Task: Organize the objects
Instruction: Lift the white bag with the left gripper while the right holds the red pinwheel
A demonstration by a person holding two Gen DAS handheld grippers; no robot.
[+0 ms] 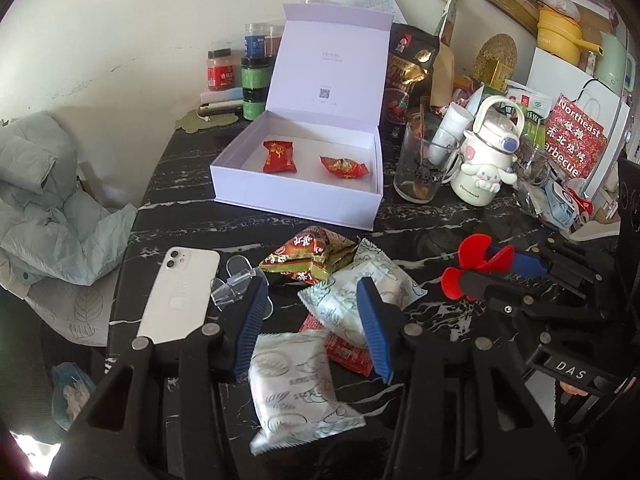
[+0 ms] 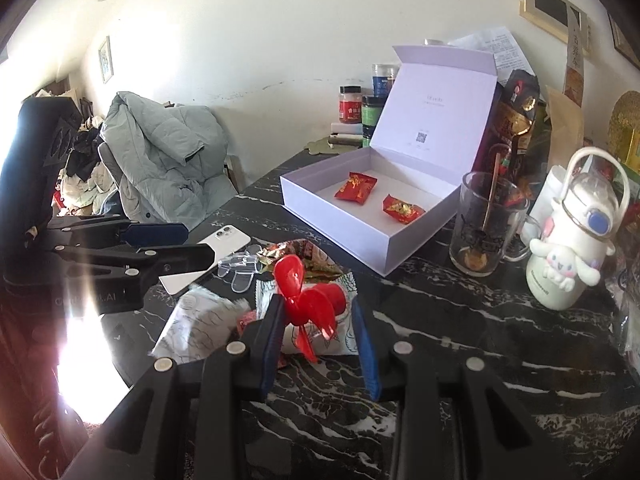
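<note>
The left gripper (image 1: 316, 320) is clamped on a white packet (image 1: 296, 384), lifted off the dark table (image 1: 420, 224) in front of the open box (image 1: 296, 196). The right gripper (image 2: 320, 336) grips a red fan (image 2: 308, 300), nearer than the box and right of the packet. Two red candies (image 1: 280, 157) lie inside the box. More packets (image 1: 360, 292) rest before it, a phone (image 1: 176, 292) to their left.

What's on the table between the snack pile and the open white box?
Nothing: in the left wrist view, bare black marble table separates the red-gold snack packet atop the pile from the open white box.
</note>
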